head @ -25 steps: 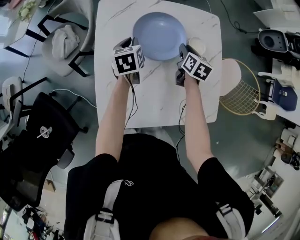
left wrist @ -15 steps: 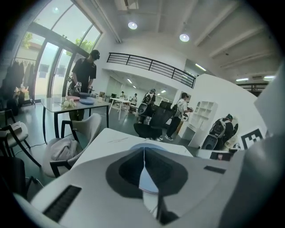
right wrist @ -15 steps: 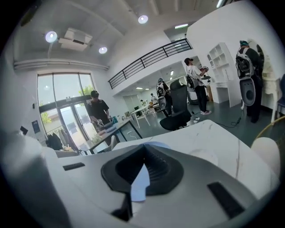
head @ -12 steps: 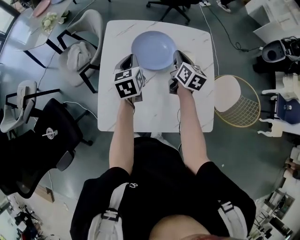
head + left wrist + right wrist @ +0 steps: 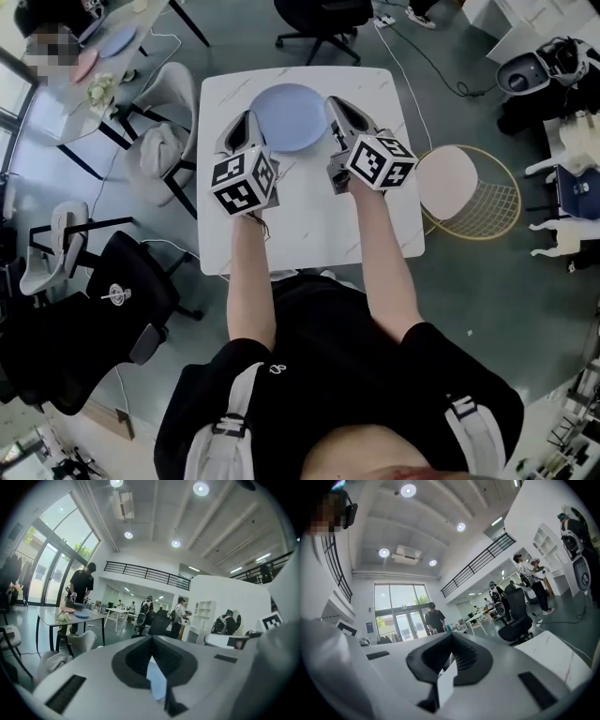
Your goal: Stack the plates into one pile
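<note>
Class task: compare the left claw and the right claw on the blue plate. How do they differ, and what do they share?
The left claw clamps the left rim of the blue plate; the right claw clamps its right rim. In the head view the left claw points nearly straight ahead, while the right claw slants inward to the left. Shared: both are shut on the plate's edge.

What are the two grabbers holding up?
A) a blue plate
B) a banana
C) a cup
A: the blue plate sits between the left gripper and the right gripper, and each gripper's jaws are clamped on an edge of it, one on each side.
</note>
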{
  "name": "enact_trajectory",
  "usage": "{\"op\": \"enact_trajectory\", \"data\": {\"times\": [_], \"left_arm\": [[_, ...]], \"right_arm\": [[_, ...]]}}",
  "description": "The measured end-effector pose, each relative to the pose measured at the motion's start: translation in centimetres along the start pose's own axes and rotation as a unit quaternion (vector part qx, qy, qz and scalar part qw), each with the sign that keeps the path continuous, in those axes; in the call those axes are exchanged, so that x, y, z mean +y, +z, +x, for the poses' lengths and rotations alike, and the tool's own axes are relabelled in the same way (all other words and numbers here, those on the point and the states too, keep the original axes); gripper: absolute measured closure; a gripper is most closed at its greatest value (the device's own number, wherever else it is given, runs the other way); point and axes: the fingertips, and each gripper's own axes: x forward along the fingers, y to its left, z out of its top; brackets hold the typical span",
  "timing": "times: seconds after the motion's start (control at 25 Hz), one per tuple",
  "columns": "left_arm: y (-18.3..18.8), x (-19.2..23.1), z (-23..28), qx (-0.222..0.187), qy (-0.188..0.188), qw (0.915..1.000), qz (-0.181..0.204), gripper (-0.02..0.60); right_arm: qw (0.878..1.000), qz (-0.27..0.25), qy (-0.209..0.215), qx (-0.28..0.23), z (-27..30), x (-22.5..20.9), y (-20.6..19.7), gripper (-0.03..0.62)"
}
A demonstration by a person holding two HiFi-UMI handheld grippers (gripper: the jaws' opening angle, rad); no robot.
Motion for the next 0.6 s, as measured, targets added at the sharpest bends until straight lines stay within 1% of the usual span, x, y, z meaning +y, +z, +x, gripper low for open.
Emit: {"op": "enact_trajectory", "data": {"times": [0.08,0.16,0.24,0.36,0.44,0.6], "left_arm": [[1.0,-1.5,-0.5,-0.017,-0.016,0.9997,0.009,0.565],[1.8,-2.7,-1.1,-0.031,-0.025,0.9989,0.023,0.565],[2.0,-3.5,-1.6,-0.037,-0.026,0.9981,0.042,0.566],[1.7,-4.0,-2.0,-0.038,-0.027,0.9972,0.058,0.565],[1.6,-4.2,-2.0,-0.036,-0.028,0.997,0.063,0.565],[1.3,-4.8,-2.0,-0.031,-0.038,0.9967,0.064,0.566]], "right_arm": [[1.0,-0.019,0.0,-0.009,-1.2,0.6,1.3,0.586],[0.999,-0.045,-0.01,-0.021,-2.3,0.9,2.6,0.586],[0.995,-0.09,-0.026,-0.025,-3.2,1.1,3.2,0.588],[0.984,-0.163,-0.066,-0.006,-3.9,0.8,2.7,0.588],[0.98,-0.179,-0.081,0.006,-4.2,0.4,2.3,0.588],[0.98,-0.178,-0.09,0.009,-5.0,-0.1,2.2,0.588]]}}
